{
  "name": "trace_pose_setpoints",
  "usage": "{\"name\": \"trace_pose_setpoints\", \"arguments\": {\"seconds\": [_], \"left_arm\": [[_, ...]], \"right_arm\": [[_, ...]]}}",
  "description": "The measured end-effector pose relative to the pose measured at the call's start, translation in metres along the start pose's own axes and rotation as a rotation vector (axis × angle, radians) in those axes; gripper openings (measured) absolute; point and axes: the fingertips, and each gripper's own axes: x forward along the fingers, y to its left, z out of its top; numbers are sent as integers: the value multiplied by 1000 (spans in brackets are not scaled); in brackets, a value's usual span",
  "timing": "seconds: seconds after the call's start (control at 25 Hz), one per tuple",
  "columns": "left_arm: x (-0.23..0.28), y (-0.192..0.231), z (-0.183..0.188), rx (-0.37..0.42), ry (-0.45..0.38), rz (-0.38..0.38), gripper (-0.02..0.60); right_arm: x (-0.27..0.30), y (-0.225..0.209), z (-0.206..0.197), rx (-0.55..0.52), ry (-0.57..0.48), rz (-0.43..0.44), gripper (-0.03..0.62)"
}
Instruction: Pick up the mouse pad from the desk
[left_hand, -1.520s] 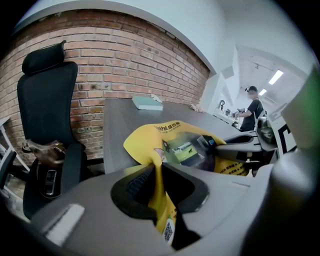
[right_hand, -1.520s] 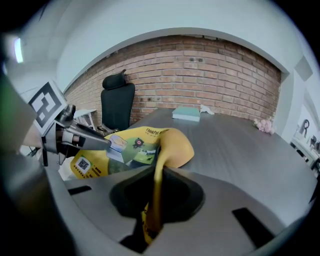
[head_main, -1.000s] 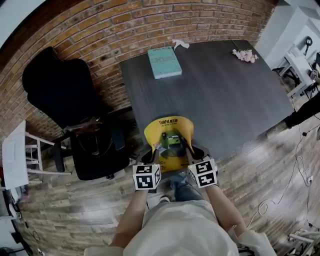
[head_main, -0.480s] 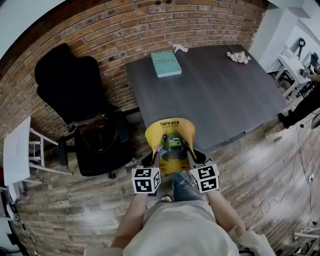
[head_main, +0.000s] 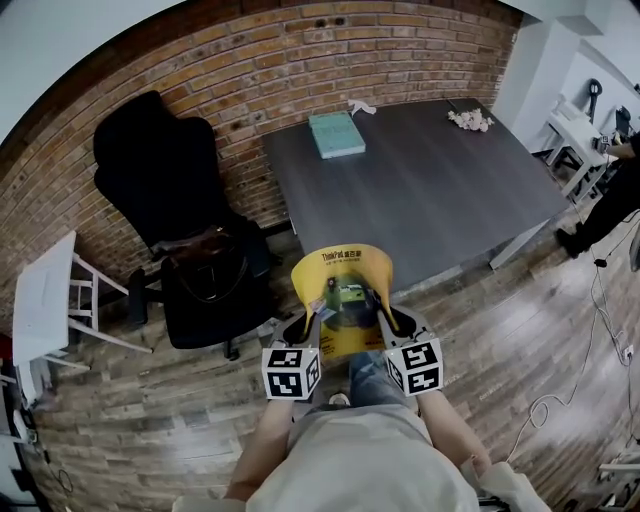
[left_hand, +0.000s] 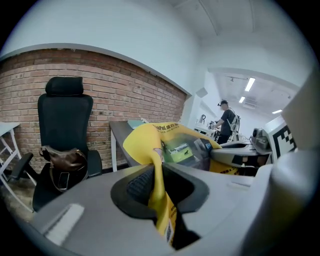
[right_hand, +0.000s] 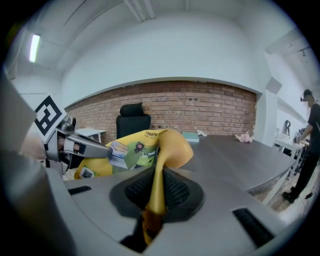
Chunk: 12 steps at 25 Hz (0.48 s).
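Left hand-held gripper (head_main: 312, 312) and my right hand-held gripper (head_main: 385, 308) each clamp one side edge of the yellow mouse pad (head_main: 342, 268), so it arches between them, off the counter (head_main: 450, 190), beside its near edge.

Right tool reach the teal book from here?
Probably not: the right tool is shut on the mouse pad, off the desk, and the teal book lies at its far edge.

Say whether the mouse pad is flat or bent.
Bent. The left gripper and right gripper each pinch one edge, and the mouse pad arches between them, clear of the desk.
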Motion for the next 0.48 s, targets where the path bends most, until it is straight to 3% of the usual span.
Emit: {"name": "trace_pose_setpoints", "arguments": {"seconds": [0.48], "left_arm": [[-52,-15,3,3,-80,-23,54]], "right_arm": [[-47,25,13,-17,-80,7,35]]}}
